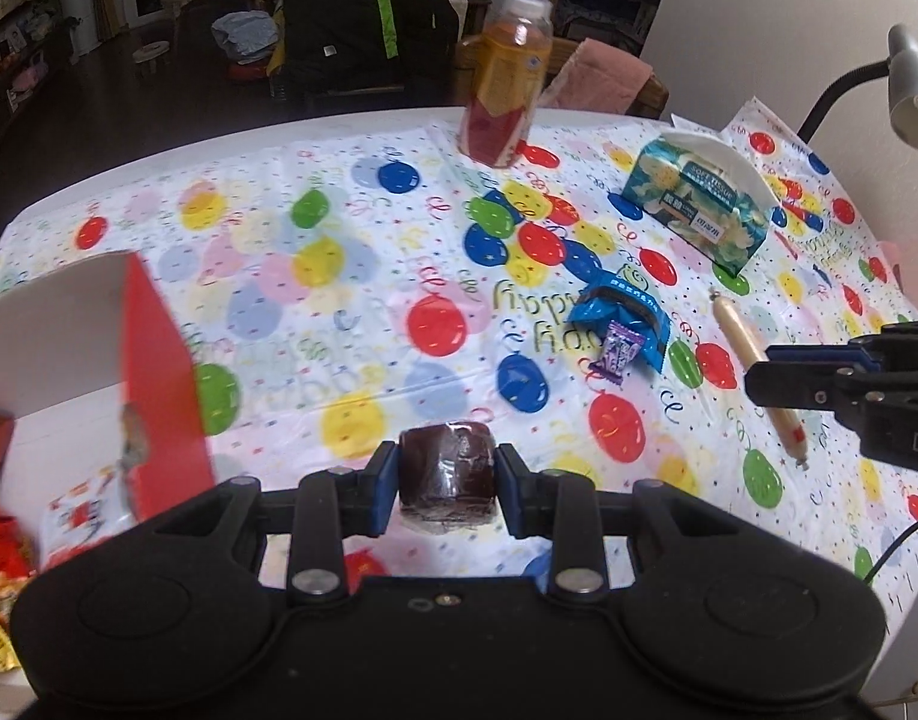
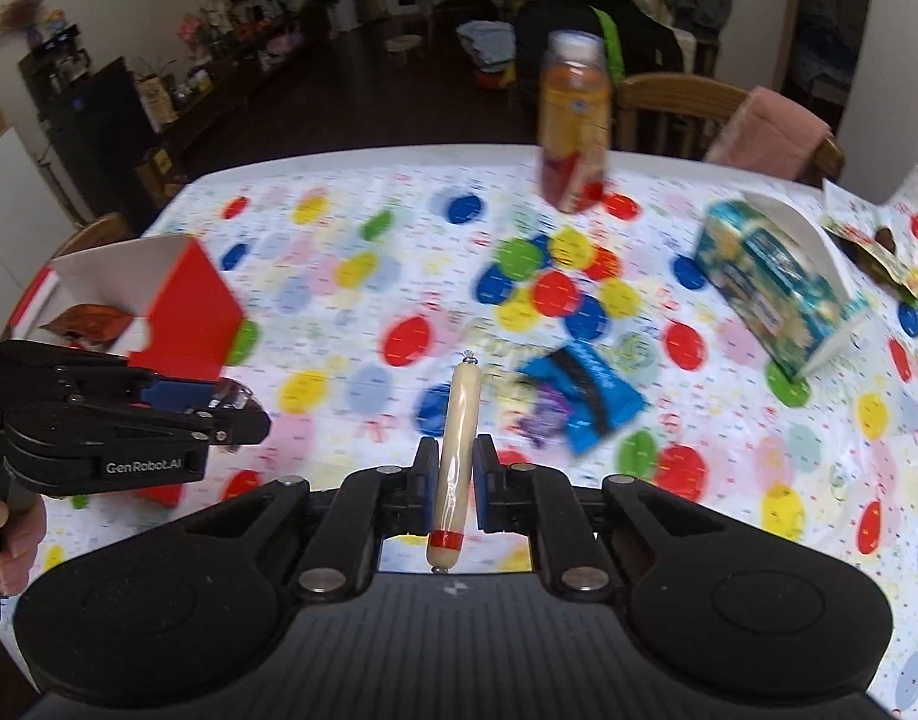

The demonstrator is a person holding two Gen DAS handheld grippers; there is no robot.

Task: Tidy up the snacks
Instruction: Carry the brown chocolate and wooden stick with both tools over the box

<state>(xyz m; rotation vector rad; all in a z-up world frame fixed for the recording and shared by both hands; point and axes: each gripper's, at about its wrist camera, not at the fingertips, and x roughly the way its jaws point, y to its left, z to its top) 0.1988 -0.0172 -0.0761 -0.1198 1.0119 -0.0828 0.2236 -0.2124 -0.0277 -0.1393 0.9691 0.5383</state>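
The left tool (image 2: 243,414) reads "GenRobot.AI"; the tissue pack (image 1: 699,210) reads "SOFT TISSUE".

My right gripper (image 2: 453,483) clamps a sausage (image 2: 455,456). My left gripper (image 2: 234,405) hangs beside the red box (image 2: 195,306), a wrapped snack (image 2: 234,393) between its tips.

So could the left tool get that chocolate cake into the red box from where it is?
Probably yes. The left tool is shut on the chocolate cake, and the red box sits close on its left, top open, with nothing between them.
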